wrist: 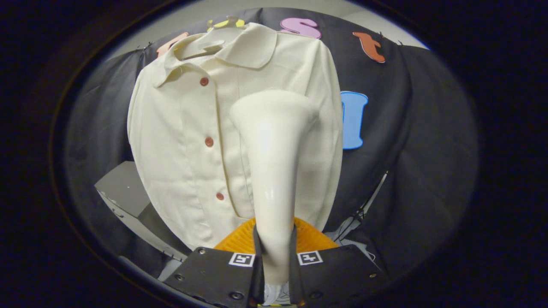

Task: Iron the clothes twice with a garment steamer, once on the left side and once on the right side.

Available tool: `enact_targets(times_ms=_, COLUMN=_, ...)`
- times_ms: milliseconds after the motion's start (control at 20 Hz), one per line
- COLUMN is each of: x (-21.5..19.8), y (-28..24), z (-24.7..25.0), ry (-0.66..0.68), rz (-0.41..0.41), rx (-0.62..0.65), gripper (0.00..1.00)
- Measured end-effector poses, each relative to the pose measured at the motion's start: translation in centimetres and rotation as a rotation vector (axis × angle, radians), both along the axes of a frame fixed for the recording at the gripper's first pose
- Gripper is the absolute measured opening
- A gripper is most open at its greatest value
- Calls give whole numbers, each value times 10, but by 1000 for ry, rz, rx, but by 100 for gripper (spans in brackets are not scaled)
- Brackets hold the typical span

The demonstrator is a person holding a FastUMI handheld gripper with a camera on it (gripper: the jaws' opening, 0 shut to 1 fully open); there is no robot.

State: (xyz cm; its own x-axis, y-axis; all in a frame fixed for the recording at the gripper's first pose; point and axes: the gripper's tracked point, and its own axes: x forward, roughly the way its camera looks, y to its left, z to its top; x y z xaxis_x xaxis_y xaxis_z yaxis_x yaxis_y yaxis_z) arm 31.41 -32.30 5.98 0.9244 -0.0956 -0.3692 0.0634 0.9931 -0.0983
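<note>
The steamer (274,171) stood up between my fingers (258,252), its narrow cream handle clamped by both of them and its body widening to a flared head that lay over the shirt (184,141), to the right of the button line. I could not tell whether the head touched the cloth or hung just off it. My gripper (274,259) was closed on that handle, one dark pad on each side, with a small square marker on top of each finger block. The shirt was cream, buttoned down the front with three reddish buttons (209,141) in view, its rounded collar spread at the top over a pale hanger (201,47). It hung flat against the black booth wall (406,149), facing me, and reached down to just ahead of my fingers. An orange ribbed thing (310,239) showed right behind the fingers, below the shirt's hem; what it was I could not make out. To the left of the shirt, lower down, sat a grey box (124,188), and to the right thin cables (359,214) ran down along the cloth.
</note>
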Motion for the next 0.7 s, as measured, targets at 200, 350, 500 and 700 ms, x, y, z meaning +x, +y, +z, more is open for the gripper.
enact_targets(times_ms=200, x=-11, y=-7, z=-36, ry=56, rz=-16, rx=21, gripper=22)
enact_targets(times_ms=350, x=-19, y=-11, z=-63, ry=93, rz=-18, rx=26, gripper=22)
enact_targets(times_ms=500, x=-27, y=-14, z=-89, ry=137, rz=-24, rx=41, gripper=22)
enact_targets(times_ms=700, x=-37, y=-20, z=-127, ry=198, rz=-27, rx=32, gripper=22)
